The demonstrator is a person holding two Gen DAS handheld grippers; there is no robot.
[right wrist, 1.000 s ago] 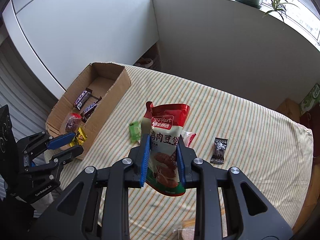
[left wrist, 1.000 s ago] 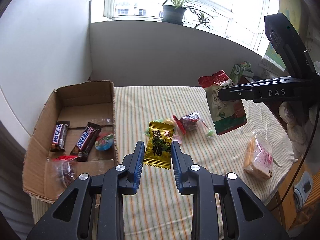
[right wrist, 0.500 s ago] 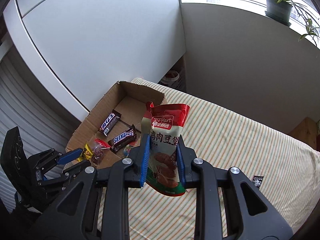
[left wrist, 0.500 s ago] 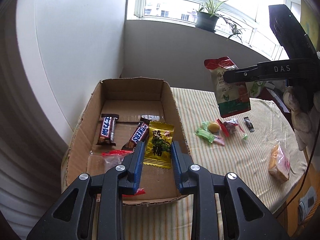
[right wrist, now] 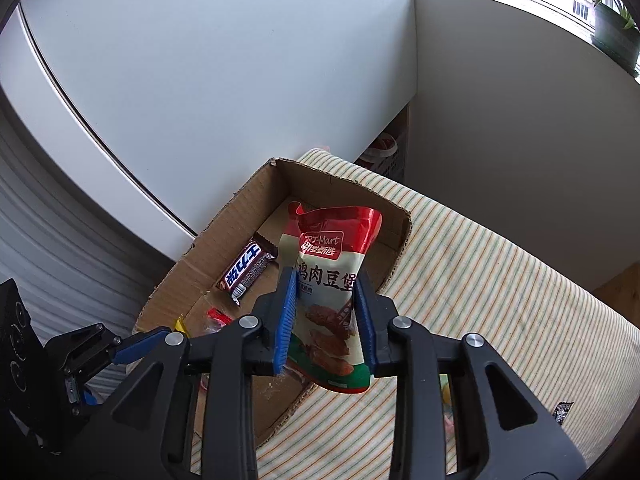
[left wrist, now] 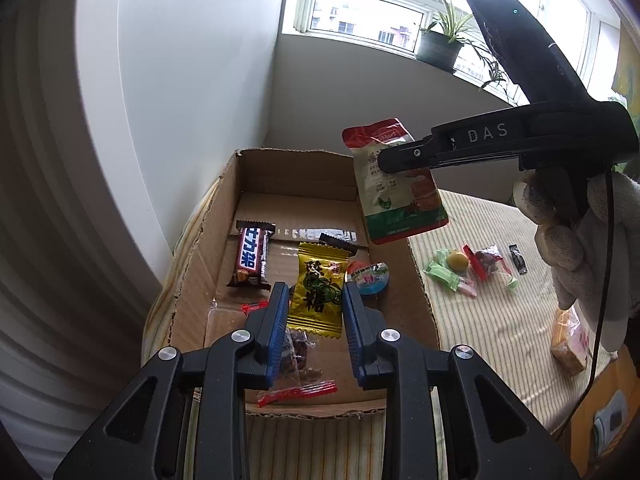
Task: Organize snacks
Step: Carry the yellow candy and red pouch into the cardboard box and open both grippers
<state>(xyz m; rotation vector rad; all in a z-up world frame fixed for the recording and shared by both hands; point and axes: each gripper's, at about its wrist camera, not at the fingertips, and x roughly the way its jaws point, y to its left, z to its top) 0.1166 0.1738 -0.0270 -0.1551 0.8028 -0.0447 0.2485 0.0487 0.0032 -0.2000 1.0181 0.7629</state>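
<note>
My left gripper [left wrist: 315, 300] is shut on a yellow candy packet [left wrist: 319, 288] and holds it above the open cardboard box [left wrist: 224, 216]. My right gripper [right wrist: 325, 312] is shut on a red and white snack pouch [right wrist: 328, 280] and holds it over the box's right side; the pouch also shows in the left wrist view [left wrist: 396, 184]. In the box lie a Snickers bar [left wrist: 251, 256], a second bar partly hidden behind the candy, a small jelly cup [left wrist: 370, 278] and a clear bag with red ends [left wrist: 296, 356].
On the striped tablecloth [left wrist: 500, 320] right of the box lie several small wrapped sweets [left wrist: 460, 268], a small black packet [left wrist: 517, 258] and a wrapped cake slice [left wrist: 570, 340]. A white wall stands behind the box. A potted plant [left wrist: 440, 44] sits on the windowsill.
Both grippers moved left from over the table to above the box, each carrying its snack. The box now fills the middle of both views.
</note>
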